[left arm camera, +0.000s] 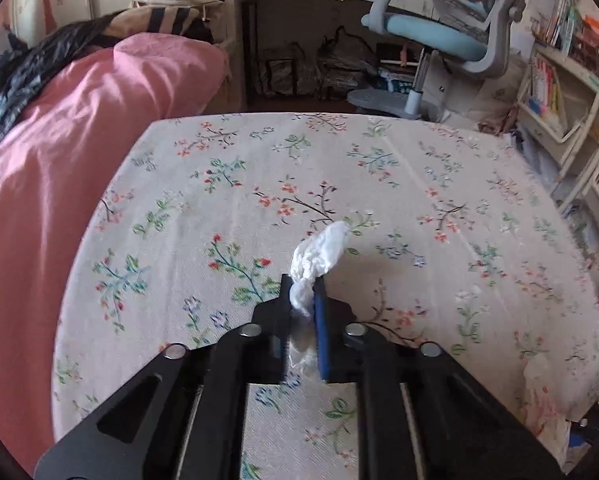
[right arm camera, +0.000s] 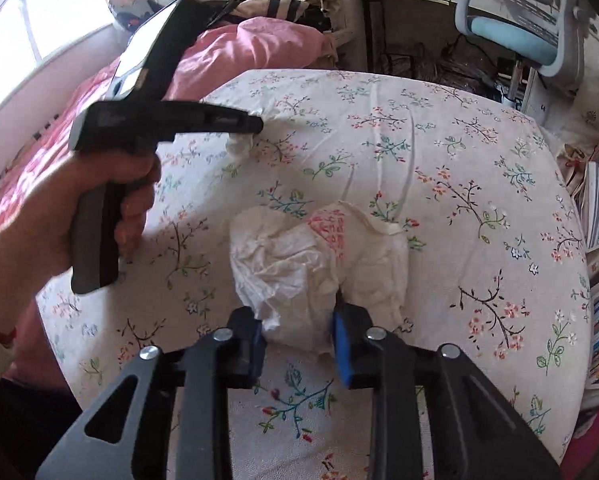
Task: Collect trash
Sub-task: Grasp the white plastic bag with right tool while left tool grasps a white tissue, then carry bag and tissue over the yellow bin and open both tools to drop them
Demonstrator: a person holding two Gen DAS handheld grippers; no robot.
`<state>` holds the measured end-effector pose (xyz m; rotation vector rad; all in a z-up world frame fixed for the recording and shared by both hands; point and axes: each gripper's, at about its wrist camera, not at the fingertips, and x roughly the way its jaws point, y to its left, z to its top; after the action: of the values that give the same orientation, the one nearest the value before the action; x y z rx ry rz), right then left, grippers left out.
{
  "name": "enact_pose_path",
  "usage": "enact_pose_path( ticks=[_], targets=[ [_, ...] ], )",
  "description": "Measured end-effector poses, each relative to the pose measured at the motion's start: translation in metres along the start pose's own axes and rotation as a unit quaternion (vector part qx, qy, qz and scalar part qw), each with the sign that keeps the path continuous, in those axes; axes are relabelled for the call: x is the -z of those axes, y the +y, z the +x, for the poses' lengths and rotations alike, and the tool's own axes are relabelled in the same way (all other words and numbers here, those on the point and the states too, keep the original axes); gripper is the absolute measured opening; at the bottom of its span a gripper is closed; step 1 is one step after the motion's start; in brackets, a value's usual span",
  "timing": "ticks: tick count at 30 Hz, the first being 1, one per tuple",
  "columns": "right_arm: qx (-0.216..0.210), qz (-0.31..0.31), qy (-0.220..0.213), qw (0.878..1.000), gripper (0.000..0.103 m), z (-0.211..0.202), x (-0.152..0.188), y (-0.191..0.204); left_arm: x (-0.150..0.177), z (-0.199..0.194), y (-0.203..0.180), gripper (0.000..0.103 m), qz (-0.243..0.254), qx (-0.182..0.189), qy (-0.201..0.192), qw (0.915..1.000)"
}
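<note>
A floral bedsheet [left arm camera: 419, 184] fills both views. A crumpled tissue [left arm camera: 319, 256] is pinched in the left gripper [left arm camera: 304, 284]. At six o'clock, a plastic bag [right arm camera: 315, 264] is bracketed by the right gripper [right arm camera: 297, 320], spread apart. Bagging the tissue likely comes next.

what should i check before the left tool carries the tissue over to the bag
1. Left tool clamped on the tissue: ok, wad pinched between the pads.
2. Tissue lifted off the floral sheet: ok, a shadow lies beside it.
3. Right tool gripping the white plastic bag: cannot tell, pads sit either side of the bag, contact unclear.
4. Bag mouth open to receive: not ok, it looks crumpled and no opening shows.
5. Path from tissue to bag: ok, only bare sheet lies between them in the right wrist view.
</note>
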<state>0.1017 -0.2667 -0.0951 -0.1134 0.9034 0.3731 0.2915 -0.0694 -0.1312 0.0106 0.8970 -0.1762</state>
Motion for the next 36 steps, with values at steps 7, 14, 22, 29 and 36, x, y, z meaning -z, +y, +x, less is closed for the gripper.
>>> enact_pose_path(
  ticks=[7,14,22,29,36],
  targets=[
    [-0.002,0.021,-0.037,0.999,0.021,-0.024,-0.005,-0.004,0.024,-0.058,0.001,0.008,-0.006,0.022,-0.035,0.9991],
    [-0.013,0.055,-0.082,0.995,0.021,-0.057,-0.002,-0.003,0.072,-0.144,0.007,0.008,-0.01,0.012,-0.067,0.9976],
    [-0.038,0.055,-0.126,0.99,0.021,-0.097,0.012,0.026,0.123,-0.228,0.014,0.008,-0.018,0.005,-0.112,0.9935],
    [-0.033,0.029,-0.132,0.99,0.021,-0.11,0.029,0.051,0.154,-0.262,0.019,0.008,-0.024,0.003,-0.125,0.9919],
    [-0.039,0.033,-0.145,0.988,0.021,-0.121,0.045,0.056,0.174,-0.28,0.022,0.008,-0.029,0.006,-0.137,0.9902]
  ],
)
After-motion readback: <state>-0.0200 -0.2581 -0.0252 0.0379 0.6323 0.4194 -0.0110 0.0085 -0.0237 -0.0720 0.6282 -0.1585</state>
